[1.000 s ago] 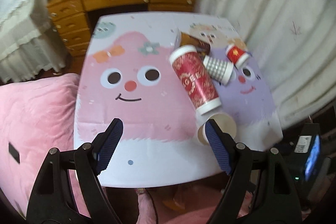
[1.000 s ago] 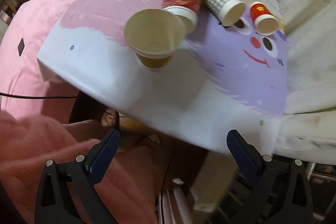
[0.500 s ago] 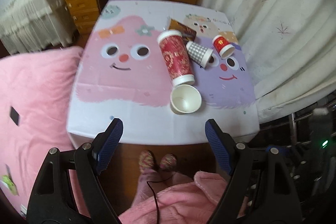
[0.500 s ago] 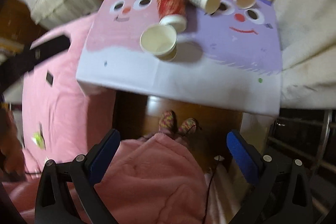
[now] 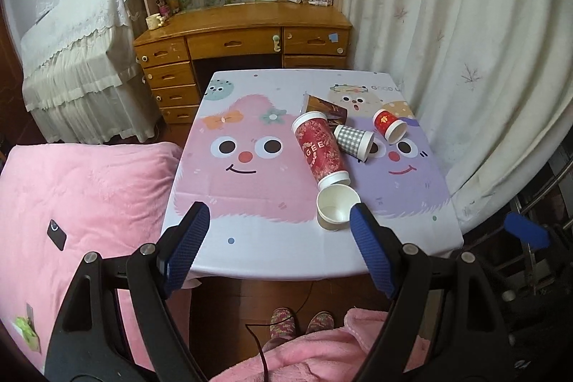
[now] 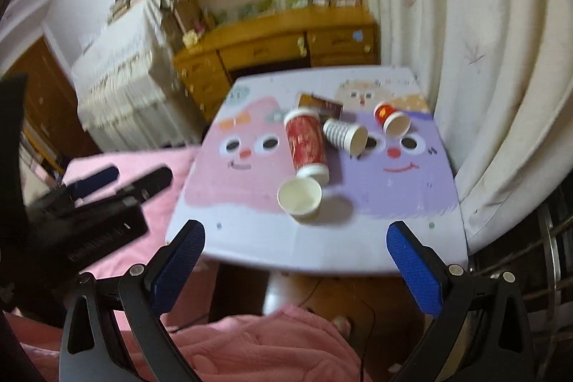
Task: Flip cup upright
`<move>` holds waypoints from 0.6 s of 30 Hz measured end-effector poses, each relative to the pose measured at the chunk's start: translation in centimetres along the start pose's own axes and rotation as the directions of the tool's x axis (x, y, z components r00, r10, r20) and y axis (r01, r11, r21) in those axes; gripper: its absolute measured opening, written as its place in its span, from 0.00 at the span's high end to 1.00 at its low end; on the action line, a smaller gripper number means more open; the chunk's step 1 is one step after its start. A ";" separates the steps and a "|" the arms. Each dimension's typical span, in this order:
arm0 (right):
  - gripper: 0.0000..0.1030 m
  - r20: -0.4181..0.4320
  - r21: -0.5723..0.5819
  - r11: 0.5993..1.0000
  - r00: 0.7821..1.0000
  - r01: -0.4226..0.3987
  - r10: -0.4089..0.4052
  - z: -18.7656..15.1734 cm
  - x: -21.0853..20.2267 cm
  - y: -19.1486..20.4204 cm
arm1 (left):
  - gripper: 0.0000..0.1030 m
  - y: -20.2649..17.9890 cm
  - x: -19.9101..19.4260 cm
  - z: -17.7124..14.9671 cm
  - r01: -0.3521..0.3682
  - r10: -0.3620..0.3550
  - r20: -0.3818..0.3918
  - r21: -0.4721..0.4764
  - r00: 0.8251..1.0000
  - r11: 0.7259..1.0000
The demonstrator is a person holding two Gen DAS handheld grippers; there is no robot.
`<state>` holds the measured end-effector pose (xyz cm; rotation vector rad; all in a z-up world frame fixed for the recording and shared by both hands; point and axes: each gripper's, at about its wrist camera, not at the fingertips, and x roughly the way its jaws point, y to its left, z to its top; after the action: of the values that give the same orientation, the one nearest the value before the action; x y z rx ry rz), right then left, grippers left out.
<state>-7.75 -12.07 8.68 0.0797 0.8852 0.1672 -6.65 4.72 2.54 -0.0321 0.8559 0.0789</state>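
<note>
A plain paper cup (image 5: 336,206) (image 6: 300,200) stands upright near the front of the cartoon-print table (image 5: 265,238) (image 6: 322,249). Behind it a tall red cup (image 5: 319,149) (image 6: 307,142), a checked cup (image 5: 352,140) (image 6: 344,133) and a small red cup (image 5: 389,125) (image 6: 391,119) lie on their sides. My left gripper (image 5: 279,244) is open and empty, held back above the table's front edge. My right gripper (image 6: 297,260) is open and empty, also back from the table.
A brown packet (image 5: 324,106) lies behind the tall red cup. A pink bed (image 5: 82,203) is left of the table, a white curtain (image 5: 465,59) right, a wooden desk (image 5: 243,38) behind. The person's pink-clad legs (image 5: 322,353) are below.
Both grippers have pulled back and up from the table, so the room now shows. The plain cup stands upright and has not moved.
</note>
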 end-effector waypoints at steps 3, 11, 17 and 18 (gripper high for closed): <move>0.00 0.031 0.027 0.999 0.999 0.039 -0.039 -1.1 -1.3 0.6 | 0.20 0.0 -0.1 -0.9 -0.032 0.032 -0.002 0.010 0.999 0.999; 0.00 0.084 0.083 0.991 0.991 0.102 -0.109 -3.5 -2.5 0.2 | 0.04 -1.2 -0.1 -1.9 -0.045 0.042 0.043 0.069 0.998 0.997; 0.00 0.106 0.071 0.985 0.981 0.155 -0.162 -3.3 -2.0 0.6 | 0.04 -1.1 0.7 -1.6 -0.025 0.024 0.020 0.046 1.000 0.999; 0.00 0.111 0.067 0.985 0.980 0.160 -0.167 -3.2 -2.0 0.7 | 0.04 -1.0 0.9 -1.5 -0.019 0.019 0.013 0.041 1.000 0.999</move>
<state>-11.53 -11.76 8.24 0.0694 0.7769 -0.0172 -7.06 3.71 0.89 0.0149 0.8446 0.0796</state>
